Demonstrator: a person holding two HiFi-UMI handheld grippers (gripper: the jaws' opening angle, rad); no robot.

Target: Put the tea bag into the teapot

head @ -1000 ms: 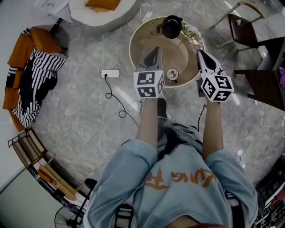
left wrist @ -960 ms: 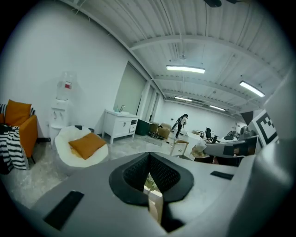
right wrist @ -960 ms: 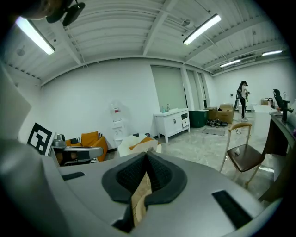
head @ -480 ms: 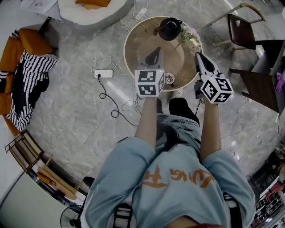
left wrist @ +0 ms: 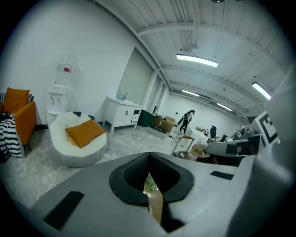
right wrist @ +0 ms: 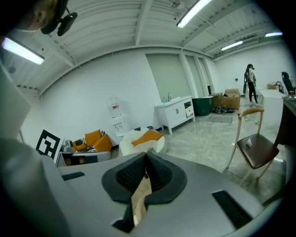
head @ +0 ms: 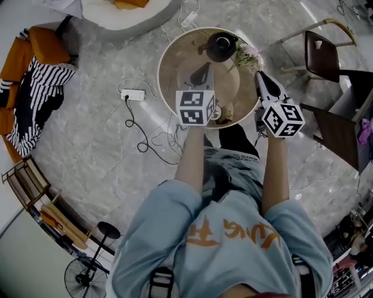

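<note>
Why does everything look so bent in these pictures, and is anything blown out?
Head view: the wide lens bows the room round the table; the light is even, with a pale sheen on the floor. Left gripper view: black corners, and the ceiling lamp glows white. Right gripper view: the ceiling beams curve and the lamp strip is blown out.

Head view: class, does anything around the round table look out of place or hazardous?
A white power strip lies on the floor left of the table, its black cable looping loose toward where the person stands. On the table, nothing looks spilled.
</note>
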